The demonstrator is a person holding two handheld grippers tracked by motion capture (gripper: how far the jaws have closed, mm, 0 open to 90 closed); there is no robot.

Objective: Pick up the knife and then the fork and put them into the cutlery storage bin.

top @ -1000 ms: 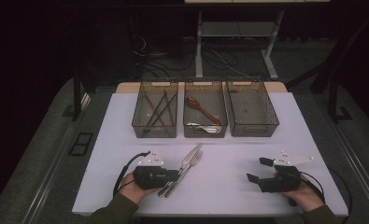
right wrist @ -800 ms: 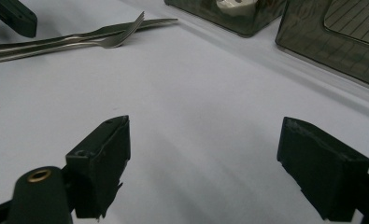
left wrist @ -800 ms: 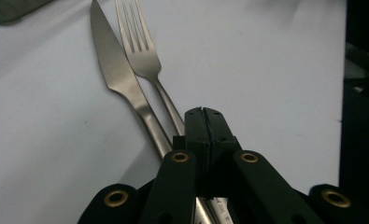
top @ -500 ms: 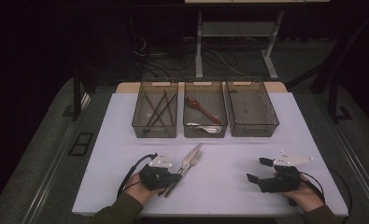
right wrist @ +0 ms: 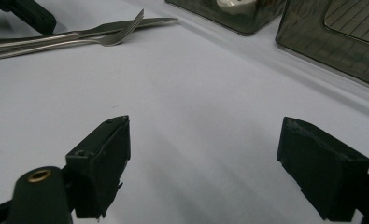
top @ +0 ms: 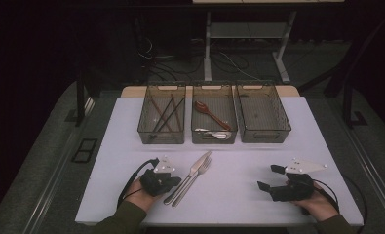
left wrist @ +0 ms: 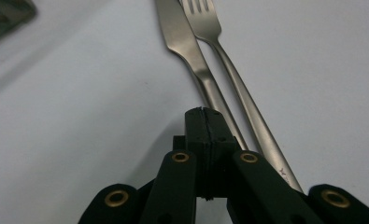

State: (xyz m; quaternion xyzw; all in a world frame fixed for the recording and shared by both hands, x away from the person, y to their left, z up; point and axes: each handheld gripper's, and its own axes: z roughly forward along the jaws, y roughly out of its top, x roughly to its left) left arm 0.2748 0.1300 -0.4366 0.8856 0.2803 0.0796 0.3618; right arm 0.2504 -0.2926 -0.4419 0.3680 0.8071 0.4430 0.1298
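Observation:
A steel knife and fork lie side by side on the white table, heads pointing toward the bins. My left gripper rests at their handle ends. In the left gripper view its jaws are shut, pads pressed together, with the tip on or just over the knife handle and the fork to its right. No object shows between the pads. My right gripper sits low at the table's front right, open over bare table.
Three dark mesh bins stand in a row at the back. The left bin holds chopsticks. The middle bin holds a brown spoon and a white spoon. The right bin looks empty. Table edges drop to a dark floor.
My left gripper has shifted slightly at the handle ends of the knife and fork. The right gripper has kept still.

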